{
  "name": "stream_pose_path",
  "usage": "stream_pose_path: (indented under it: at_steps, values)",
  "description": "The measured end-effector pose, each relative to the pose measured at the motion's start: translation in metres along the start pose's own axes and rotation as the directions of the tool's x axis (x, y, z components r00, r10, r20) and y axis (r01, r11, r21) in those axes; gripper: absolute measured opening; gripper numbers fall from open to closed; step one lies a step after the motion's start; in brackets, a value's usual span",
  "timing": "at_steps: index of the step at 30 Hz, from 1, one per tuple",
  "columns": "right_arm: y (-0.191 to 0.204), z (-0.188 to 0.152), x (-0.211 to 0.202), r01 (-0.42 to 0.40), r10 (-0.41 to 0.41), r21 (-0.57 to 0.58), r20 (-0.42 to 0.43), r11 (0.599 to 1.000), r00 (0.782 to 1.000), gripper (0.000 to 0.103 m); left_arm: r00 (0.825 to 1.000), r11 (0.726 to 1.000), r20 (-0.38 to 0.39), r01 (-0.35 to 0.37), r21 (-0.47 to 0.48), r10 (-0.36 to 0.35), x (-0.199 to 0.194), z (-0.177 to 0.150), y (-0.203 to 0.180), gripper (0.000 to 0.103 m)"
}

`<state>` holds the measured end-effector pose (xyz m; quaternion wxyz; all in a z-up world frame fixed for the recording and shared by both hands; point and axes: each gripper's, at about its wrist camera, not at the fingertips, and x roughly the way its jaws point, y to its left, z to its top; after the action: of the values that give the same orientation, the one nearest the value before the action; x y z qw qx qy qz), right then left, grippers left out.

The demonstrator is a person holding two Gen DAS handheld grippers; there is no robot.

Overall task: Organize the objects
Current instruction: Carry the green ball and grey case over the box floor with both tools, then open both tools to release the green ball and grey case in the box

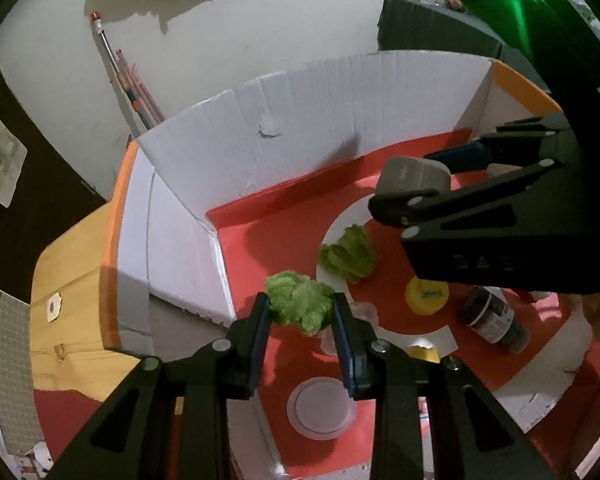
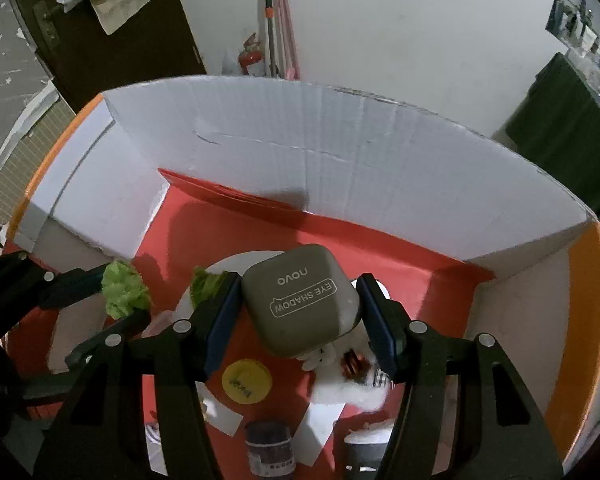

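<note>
Left gripper [image 1: 301, 312] pinches a lettuce piece [image 1: 298, 307] near the box wall [image 1: 228, 148]; right gripper [image 2: 296, 308] clamps the eye-shadow case [image 2: 300, 300], seemingly lifted mid-box.

A shallow white cardboard box [image 2: 340, 152] with orange-edged side flaps holds everything, its floor [image 1: 284, 240] covered in red paper with a white ring pattern. Lying on that floor are a crumpled green lettuce-like piece [image 1: 350, 254], a round yellow lid [image 1: 426, 294], a dark jar with a label lying on its side [image 1: 494, 316], a clear round plastic lid [image 1: 322, 406], and a white plush toy [image 2: 340, 380].
</note>
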<state>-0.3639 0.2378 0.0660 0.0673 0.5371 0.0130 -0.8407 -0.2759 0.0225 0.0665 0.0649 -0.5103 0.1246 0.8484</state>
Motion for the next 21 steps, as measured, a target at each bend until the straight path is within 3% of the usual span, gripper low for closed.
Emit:
stream_pose_path:
  at_steps: [11, 21]
  values:
    - [-0.013, 0.001, 0.008, -0.007, 0.007, 0.027, -0.001, 1.000, 1.000, 0.057, 0.994, 0.992, -0.031, -0.110, -0.056, 0.108, 0.009, 0.008, -0.011, 0.032]
    - [-0.023, 0.002, 0.012, -0.013, 0.013, 0.050, 0.005, 0.999, 1.000, 0.057, 0.993, 0.982, -0.077, -0.102, -0.158, 0.091, 0.023, 0.010, -0.003, 0.032]
